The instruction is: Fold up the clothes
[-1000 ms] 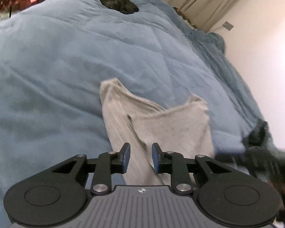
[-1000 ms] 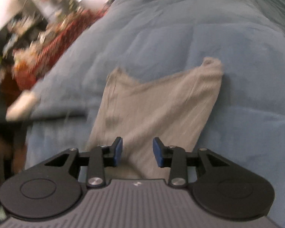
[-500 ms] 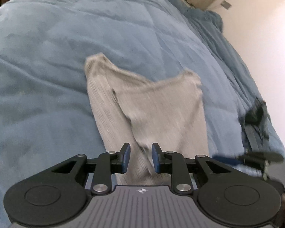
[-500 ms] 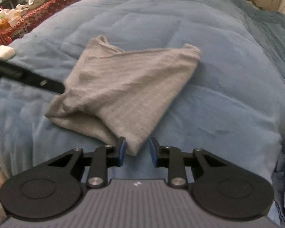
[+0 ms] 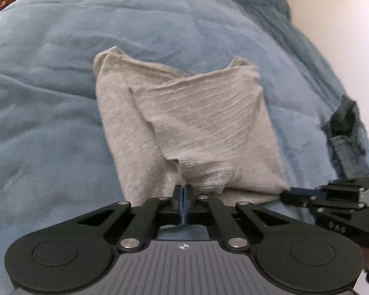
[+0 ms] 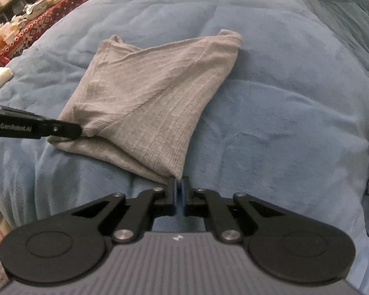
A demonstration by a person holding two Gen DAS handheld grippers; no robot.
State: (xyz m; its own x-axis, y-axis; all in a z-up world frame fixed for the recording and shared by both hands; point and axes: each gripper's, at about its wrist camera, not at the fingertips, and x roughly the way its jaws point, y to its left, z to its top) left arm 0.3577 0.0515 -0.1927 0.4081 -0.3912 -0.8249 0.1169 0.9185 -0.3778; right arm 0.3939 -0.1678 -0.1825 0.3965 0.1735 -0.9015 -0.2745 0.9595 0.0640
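Observation:
A grey ribbed garment (image 5: 184,127) (image 6: 150,103) lies part folded on a blue duvet (image 5: 49,98) (image 6: 270,98). My left gripper (image 5: 182,191) is shut on the garment's near edge. My right gripper (image 6: 179,184) is shut on the garment's near right corner. In the right wrist view the left gripper (image 6: 61,130) reaches in from the left and pinches the cloth's left corner. In the left wrist view the right gripper (image 5: 292,195) comes in from the right at the other corner.
A dark denim item (image 5: 344,132) lies on the duvet at the right edge. A red patterned table (image 6: 37,19) with clutter stands beyond the bed on the left. A pale wall (image 5: 344,24) rises on the right.
Both grippers were open above the garment. They have dropped toward its near edge and closed on the cloth, one at each corner.

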